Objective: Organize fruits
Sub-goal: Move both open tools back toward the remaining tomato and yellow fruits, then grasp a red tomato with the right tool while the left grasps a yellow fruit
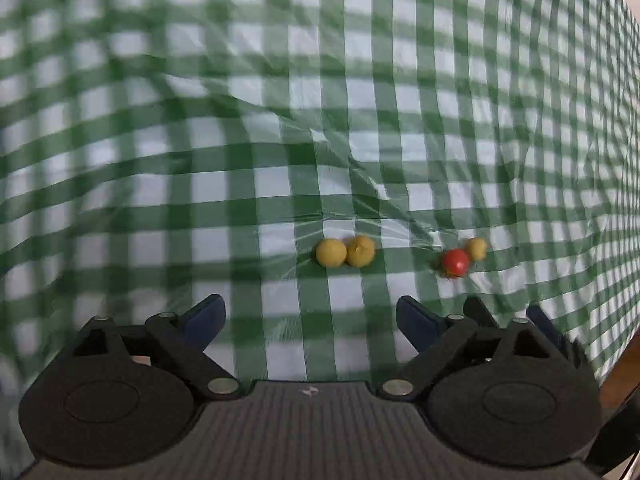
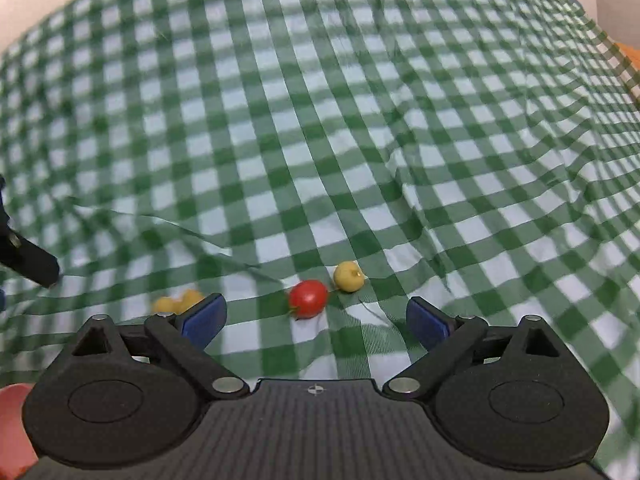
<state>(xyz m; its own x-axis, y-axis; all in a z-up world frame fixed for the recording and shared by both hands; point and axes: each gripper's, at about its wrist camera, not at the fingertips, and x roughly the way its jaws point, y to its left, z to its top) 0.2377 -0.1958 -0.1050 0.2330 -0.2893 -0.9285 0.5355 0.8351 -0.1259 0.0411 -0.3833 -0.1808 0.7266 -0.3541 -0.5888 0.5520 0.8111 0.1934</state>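
Small fruits lie on a green-and-white checked cloth point(image 1: 280, 140). Two yellow fruits point(image 1: 346, 252) touch each other just ahead of my left gripper point(image 1: 310, 308), which stands open and empty above the cloth. Further right lie a red tomato point(image 1: 455, 263) and a third yellow fruit point(image 1: 476, 249). In the right wrist view the red tomato point(image 2: 308, 299) sits just beyond my open, empty right gripper point(image 2: 316, 312), with the yellow fruit point(image 2: 349, 276) beside it. The yellow pair point(image 2: 178, 302) is partly hidden behind the left fingertip.
The cloth point(image 2: 360, 140) is wrinkled, with folds around the fruits. A pink object point(image 2: 12, 420) shows at the lower left edge. A black part of the other gripper point(image 2: 32, 260) enters from the left. Brown wood point(image 1: 624, 372) shows past the cloth's right edge.
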